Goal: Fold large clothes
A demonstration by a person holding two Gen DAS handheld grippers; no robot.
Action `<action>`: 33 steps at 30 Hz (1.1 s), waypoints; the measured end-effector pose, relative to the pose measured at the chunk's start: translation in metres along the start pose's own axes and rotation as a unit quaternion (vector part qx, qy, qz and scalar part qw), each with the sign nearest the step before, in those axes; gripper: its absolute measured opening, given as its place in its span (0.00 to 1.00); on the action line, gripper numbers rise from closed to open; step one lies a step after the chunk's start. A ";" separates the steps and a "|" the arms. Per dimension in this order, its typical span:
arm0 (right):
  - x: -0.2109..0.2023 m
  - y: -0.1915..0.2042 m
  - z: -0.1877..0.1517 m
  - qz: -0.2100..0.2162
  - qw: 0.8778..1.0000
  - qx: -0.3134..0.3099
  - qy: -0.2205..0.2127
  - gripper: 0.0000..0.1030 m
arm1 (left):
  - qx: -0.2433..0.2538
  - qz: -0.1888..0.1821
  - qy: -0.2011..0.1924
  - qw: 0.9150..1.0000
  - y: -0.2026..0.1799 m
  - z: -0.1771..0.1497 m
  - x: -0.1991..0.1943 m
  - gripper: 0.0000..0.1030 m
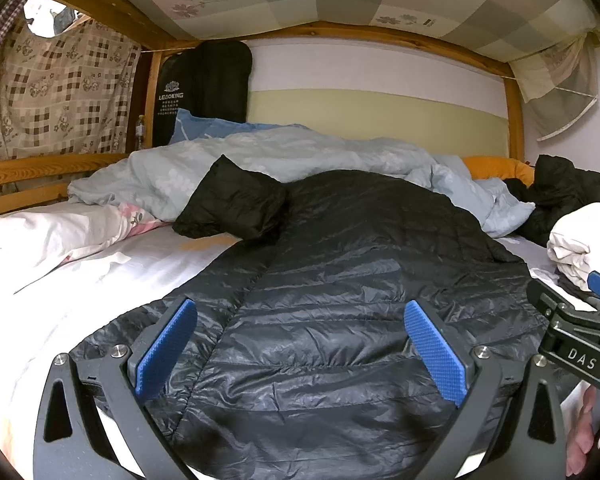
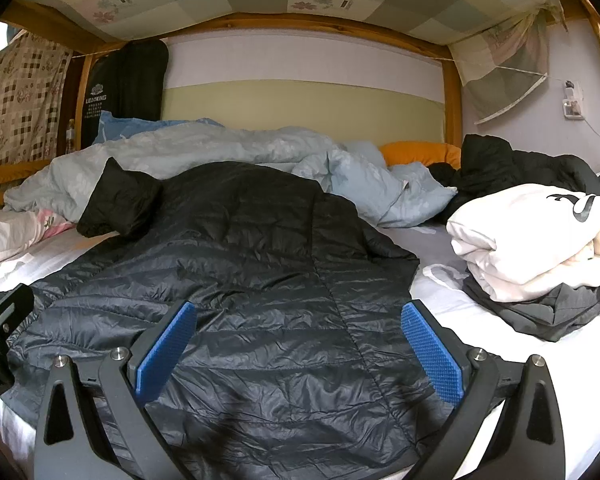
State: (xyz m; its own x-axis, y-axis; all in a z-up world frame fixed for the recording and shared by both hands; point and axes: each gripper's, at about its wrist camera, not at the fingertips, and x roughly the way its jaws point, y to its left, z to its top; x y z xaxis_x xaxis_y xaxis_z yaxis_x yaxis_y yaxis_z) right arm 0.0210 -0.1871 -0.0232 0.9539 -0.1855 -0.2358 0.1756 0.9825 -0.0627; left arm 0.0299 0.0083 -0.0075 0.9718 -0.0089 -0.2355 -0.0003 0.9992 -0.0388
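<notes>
One black puffer jacket lies spread flat on the white bed sheet, its hem nearest us and one sleeve bent across the far left; we judge the folding not yet begun, and the next move calls for pinching an edge or that sleeve and carrying it over the body; our left gripper and right gripper both hover with fingers spread wide, holding nothing; beyond lie one pale blue duvet, one folded white garment and one orange pillow

Glossy quilted black jacket on smooth white cloth sheet.
</notes>
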 end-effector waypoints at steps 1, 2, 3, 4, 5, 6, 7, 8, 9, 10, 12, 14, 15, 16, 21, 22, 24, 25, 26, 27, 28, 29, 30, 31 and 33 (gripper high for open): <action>-0.001 0.000 0.000 -0.001 1.000 0.001 -0.001 1.00 | 0.000 0.000 0.000 1.000 0.000 0.000 0.000 1.00; 0.000 0.000 0.001 0.000 1.000 0.002 -0.002 1.00 | -0.001 0.001 -0.001 1.000 0.000 0.000 0.000 1.00; 0.000 0.000 0.001 0.000 1.000 0.002 -0.003 1.00 | -0.001 0.004 -0.002 1.000 0.000 0.000 -0.001 1.00; 0.000 0.000 0.001 0.001 1.000 0.003 -0.003 1.00 | -0.003 0.008 -0.005 1.000 0.000 0.000 -0.002 1.00; 0.001 0.000 0.001 0.000 1.000 0.003 -0.003 1.00 | -0.006 0.011 -0.012 1.000 0.002 0.000 -0.004 1.00; 0.001 0.000 0.001 -0.001 1.000 0.002 -0.002 1.00 | -0.009 0.008 -0.018 1.000 0.003 0.000 -0.007 1.00; 0.001 0.001 0.001 -0.004 1.000 0.000 -0.002 1.00 | -0.011 0.002 -0.022 1.000 0.004 0.001 -0.009 1.00; 0.001 0.001 0.001 -0.008 1.000 -0.002 0.000 1.00 | -0.015 -0.004 -0.023 1.000 0.006 0.001 -0.010 1.00; 0.001 0.001 0.002 -0.008 1.000 -0.005 0.000 1.00 | -0.018 -0.004 -0.022 1.000 0.008 0.002 -0.010 1.00; -0.001 0.002 0.002 -0.003 1.000 -0.008 -0.001 1.00 | -0.020 -0.004 -0.018 1.000 0.009 0.003 -0.009 1.00; -0.004 0.002 0.004 0.012 1.000 -0.011 -0.001 1.00 | -0.024 -0.005 -0.010 1.000 0.013 0.005 -0.007 1.00; -0.006 -0.001 0.006 0.011 1.000 -0.006 0.001 1.00 | -0.029 -0.005 -0.014 0.999 0.016 0.006 -0.007 1.00; -0.008 -0.003 0.006 0.009 1.000 -0.002 -0.002 1.00 | -0.031 -0.008 -0.016 0.999 0.018 0.007 -0.008 1.00; -0.009 -0.005 0.007 0.012 1.000 -0.001 -0.004 1.00 | -0.034 -0.010 -0.021 0.999 0.019 0.007 -0.010 1.00; -0.014 -0.011 0.015 0.018 1.000 -0.005 -0.013 1.00 | -0.032 0.029 -0.036 0.998 0.019 0.008 -0.016 1.00; -0.014 -0.010 0.016 0.007 1.000 -0.009 -0.016 1.00 | -0.031 0.035 -0.037 0.998 0.019 0.008 -0.017 1.00; -0.016 -0.007 0.018 -0.026 0.999 -0.019 -0.018 1.00 | -0.034 0.036 -0.043 0.998 0.023 0.009 -0.018 1.00; -0.019 -0.007 0.019 -0.023 0.999 -0.020 -0.022 1.00 | -0.036 0.036 -0.046 0.998 0.024 0.009 -0.019 1.00; -0.022 -0.007 0.021 -0.013 0.999 -0.019 -0.025 1.00 | -0.040 0.032 -0.049 0.997 0.027 0.009 -0.020 1.00; -0.024 -0.007 0.022 -0.005 1.000 -0.020 -0.023 1.00 | -0.043 0.026 -0.051 0.997 0.028 0.009 -0.021 1.00; -0.025 -0.007 0.024 0.001 1.000 -0.021 -0.019 1.00 | -0.041 0.020 -0.049 0.998 0.028 0.011 -0.022 1.00; -0.025 -0.006 0.027 0.012 1.000 -0.022 -0.010 1.00 | -0.034 0.021 -0.044 0.998 0.027 0.013 -0.022 1.00; -0.026 -0.006 0.030 0.026 0.999 -0.026 0.001 1.00 | -0.025 0.025 -0.039 0.999 0.025 0.015 -0.022 1.00; -0.026 -0.005 0.032 0.034 0.999 -0.029 0.009 1.00 | -0.018 0.029 -0.036 0.999 0.024 0.016 -0.023 1.00; -0.030 -0.006 0.037 0.040 0.999 -0.026 0.016 1.00 | -0.005 0.033 -0.033 0.999 0.021 0.019 -0.025 1.00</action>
State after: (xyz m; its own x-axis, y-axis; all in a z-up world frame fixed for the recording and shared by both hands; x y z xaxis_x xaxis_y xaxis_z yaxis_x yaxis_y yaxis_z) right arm 0.0006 -0.1869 0.0196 0.9560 -0.1078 -0.2729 0.0857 0.9921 -0.0919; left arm 0.0103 0.0303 0.0159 0.9830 0.0594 -0.1737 -0.0665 0.9972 -0.0355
